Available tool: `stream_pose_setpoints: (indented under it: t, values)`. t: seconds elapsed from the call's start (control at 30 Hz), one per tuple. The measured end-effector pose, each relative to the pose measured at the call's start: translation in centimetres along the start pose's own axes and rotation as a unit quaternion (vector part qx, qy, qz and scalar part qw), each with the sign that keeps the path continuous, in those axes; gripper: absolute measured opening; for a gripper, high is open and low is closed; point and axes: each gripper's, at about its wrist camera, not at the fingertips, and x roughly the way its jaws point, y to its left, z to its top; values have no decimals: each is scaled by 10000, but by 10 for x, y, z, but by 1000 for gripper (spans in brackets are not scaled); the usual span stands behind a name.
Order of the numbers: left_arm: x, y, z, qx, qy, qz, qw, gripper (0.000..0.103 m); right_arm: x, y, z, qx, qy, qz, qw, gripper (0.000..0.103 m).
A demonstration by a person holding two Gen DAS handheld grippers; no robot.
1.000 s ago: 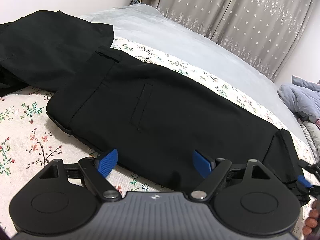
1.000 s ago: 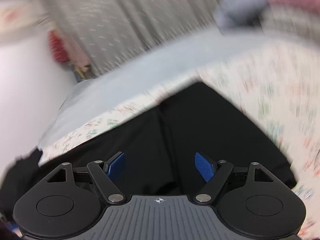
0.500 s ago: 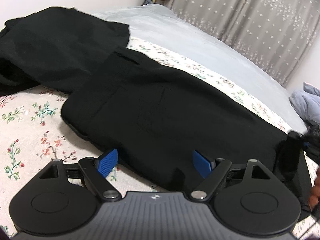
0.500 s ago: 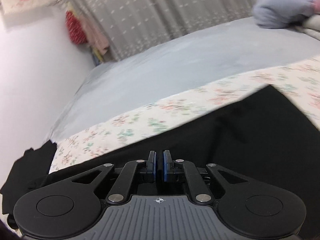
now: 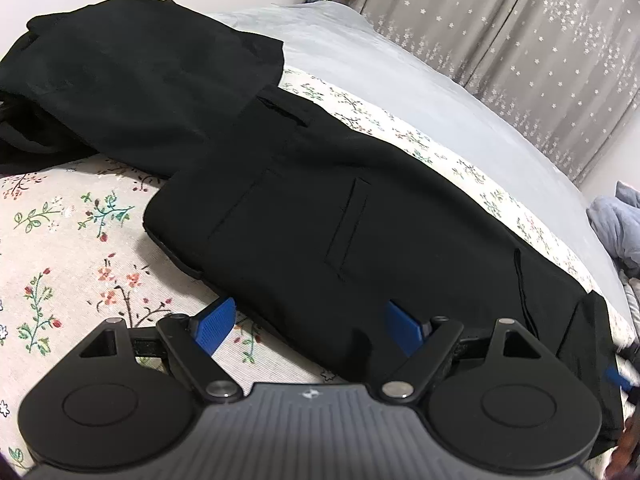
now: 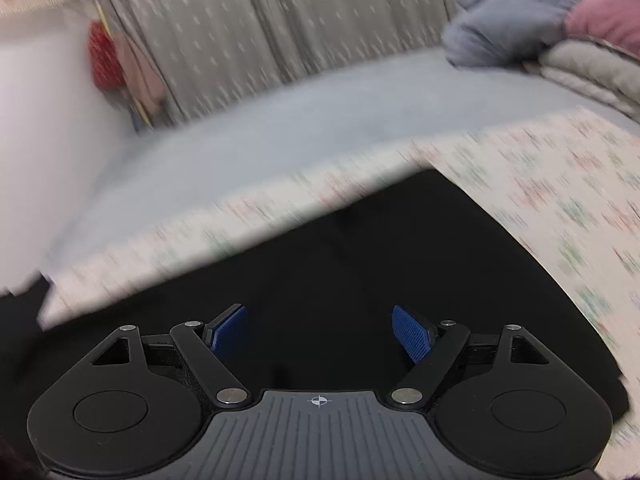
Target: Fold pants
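On floral bedsheet (image 5: 60, 280) | smooth black pants (image 5: 340, 208) lie flat | both tongs wide open, empty, right just reopened

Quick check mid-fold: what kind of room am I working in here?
Most likely a bedroom. The black pants lie on a bed with a floral sheet and a grey cover, star-patterned curtains hang behind, and bundled bedding sits at the far side.

Bare floral sheet (image 5: 60, 272) lies clear left of the black pants (image 5: 340, 232); a dark clothes heap (image 5: 120, 80) crowds behind.
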Motion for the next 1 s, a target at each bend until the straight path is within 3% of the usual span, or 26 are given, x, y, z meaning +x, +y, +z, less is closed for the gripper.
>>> stream_pose_setpoints:
  t: [0.2, 0.27, 0.3, 0.33, 0.5, 0.63, 0.83, 0.9, 1.0]
  values:
    - [6, -3, 0, 87, 44, 16, 10000, 91, -1, -2, -22, -347, -25, -542, 9979, 71]
    - [7, -3, -1, 75, 88, 30, 9999, 91, 2, 4, -26, -444, -50, -538, 9976, 39]
    - [9, -3, 0, 74, 108, 27, 9999, 91, 8, 8, -27, -569, -18, -525, 9970, 15]
    - [9, -3, 0, 72, 113, 28, 9999, 91, 11, 12, -26, -613, 9, -535, 9967, 4]
    - [8, -2, 4, 7, 94, 81, 9999, 90, 9, 29, -3, -325, -89, 26, 9994, 3]
    - [9, 2, 5, -83, 109, 100, 9999, 91, 16, 68, 14, -328, -57, 530, 9980, 0]
    - [8, 4, 4, -109, 121, 101, 9998, 90, 58, 129, 31, -365, 82, 1368, 9899, 1]
    - [8, 4, 3, -127, 129, 96, 9998, 91, 66, 140, 32, -522, 183, 1356, 9892, 8]
    - [7, 5, 4, -155, 154, 64, 9997, 91, 52, 137, 24, -796, 44, 1087, 9909, 9]
